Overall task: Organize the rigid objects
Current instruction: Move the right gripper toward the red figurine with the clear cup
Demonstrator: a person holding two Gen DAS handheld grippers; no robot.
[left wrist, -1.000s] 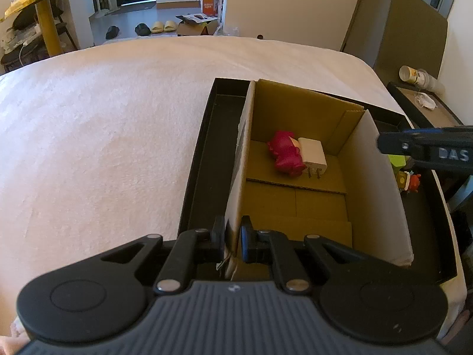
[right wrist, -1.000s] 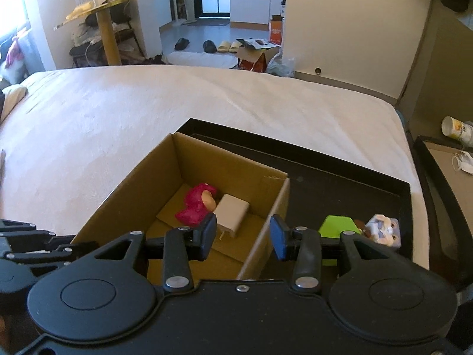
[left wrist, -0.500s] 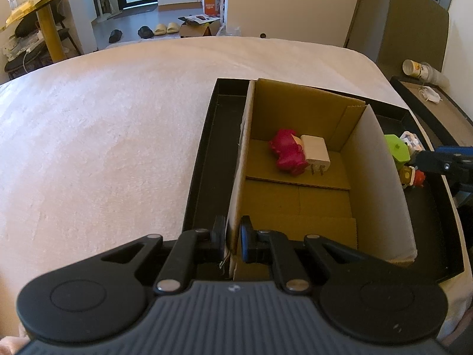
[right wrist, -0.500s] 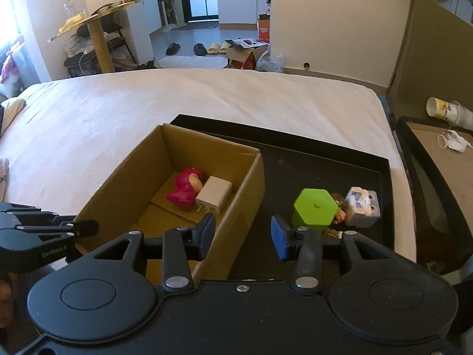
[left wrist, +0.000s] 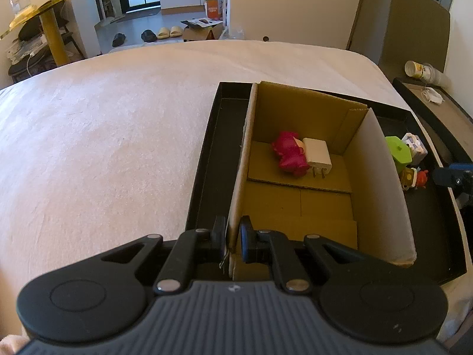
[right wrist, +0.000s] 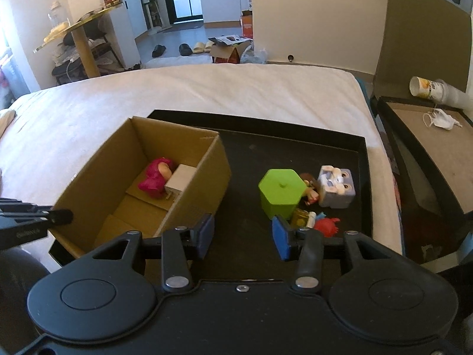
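A bed with a pale cover (left wrist: 118,136) fills a sunlit room; slippers (right wrist: 201,48) lie on the floor beyond. On it, a black tray (right wrist: 295,136) holds a cardboard box (left wrist: 381,183) containing a pink toy (left wrist: 288,153) and white charger (left wrist: 317,155). The left gripper (left wrist: 233,236) pinches the box's near wall. Only the right wrist view shows the right gripper (right wrist: 244,235) partly open, empty, above the tray, and shows fully the green hexagonal box (right wrist: 280,192) and small figures (right wrist: 335,188) beside the cardboard box.

warm daylight, sharp centre, fisheye-bent edges

Right claw (right wrist: 243,235) open over black tray (right wrist: 363,159), green hexagonal box (right wrist: 280,193) just ahead, cardboard box (right wrist: 204,177) left.
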